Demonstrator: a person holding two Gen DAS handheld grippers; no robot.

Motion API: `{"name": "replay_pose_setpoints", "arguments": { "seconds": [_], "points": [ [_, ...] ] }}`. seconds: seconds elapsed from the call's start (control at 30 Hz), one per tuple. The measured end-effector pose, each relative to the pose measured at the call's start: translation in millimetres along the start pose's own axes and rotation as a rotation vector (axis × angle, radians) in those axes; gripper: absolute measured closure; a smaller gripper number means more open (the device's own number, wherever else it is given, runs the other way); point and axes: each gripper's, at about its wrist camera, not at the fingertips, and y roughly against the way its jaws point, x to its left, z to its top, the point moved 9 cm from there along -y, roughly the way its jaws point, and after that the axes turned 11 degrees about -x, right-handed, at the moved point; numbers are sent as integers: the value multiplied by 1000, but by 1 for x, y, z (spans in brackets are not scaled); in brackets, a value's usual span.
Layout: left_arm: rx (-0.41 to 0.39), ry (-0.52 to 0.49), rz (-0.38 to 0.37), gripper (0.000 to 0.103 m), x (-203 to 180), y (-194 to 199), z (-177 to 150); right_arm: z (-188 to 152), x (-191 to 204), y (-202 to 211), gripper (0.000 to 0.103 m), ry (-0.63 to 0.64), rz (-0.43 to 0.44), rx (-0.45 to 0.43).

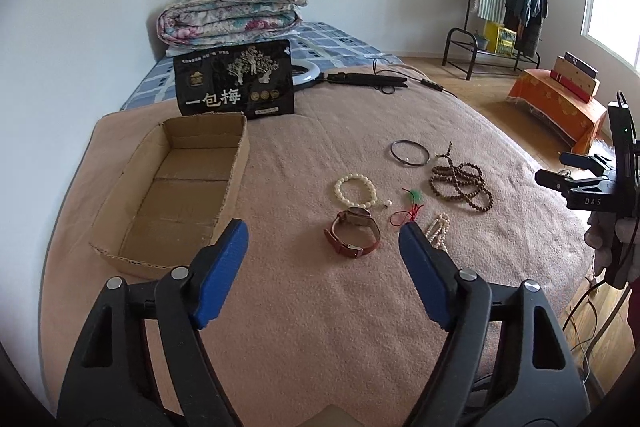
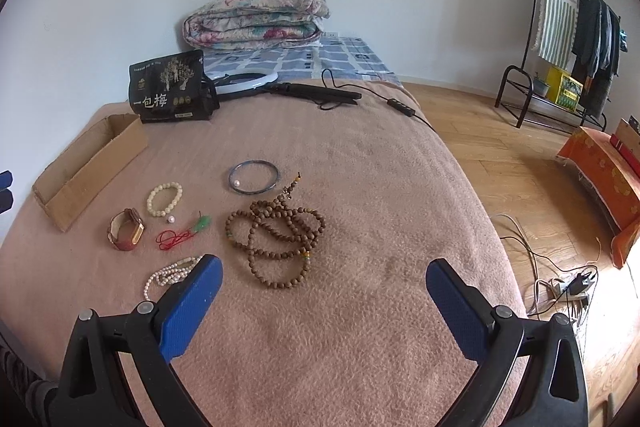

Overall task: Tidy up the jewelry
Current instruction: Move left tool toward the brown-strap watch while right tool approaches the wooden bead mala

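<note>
Only left view shows cardboard box (image 1: 176,187) interior; left tongs (image 1: 324,233), right tongs (image 2: 324,275) spread wide, empty.

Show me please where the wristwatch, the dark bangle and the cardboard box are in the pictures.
wristwatch (image 1: 354,233): left wrist view, on the brown strap beside the case.
dark bangle (image 2: 253,177): right wrist view, on the ring's near-left rim by the pearl.
cardboard box (image 1: 180,203): left wrist view, on its bare inner floor.

Left gripper (image 1: 322,231) jaws spread wide above brown leather-strap watch (image 1: 353,233), open cardboard box (image 1: 176,187) to its left.
</note>
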Motion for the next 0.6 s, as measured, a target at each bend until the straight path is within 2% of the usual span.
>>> {"name": "replay_pose_setpoints", "arguments": {
  "seconds": [0.1, 0.17, 0.33, 0.6],
  "points": [
    [44, -7, -26, 29, -7, -23, -7, -3, 7, -18, 0, 6, 35, 31],
    [86, -4, -44, 37, -12, -40, -14, -7, 13, -31, 0, 14, 53, 55],
    [190, 36, -71, 44, -18, -79, -33, -15, 24, -61, 0, 42, 87, 99],
    [240, 94, -71, 48, -15, -118, -45, -23, 34, -107, 0, 29, 169, 171]
  ]
}}
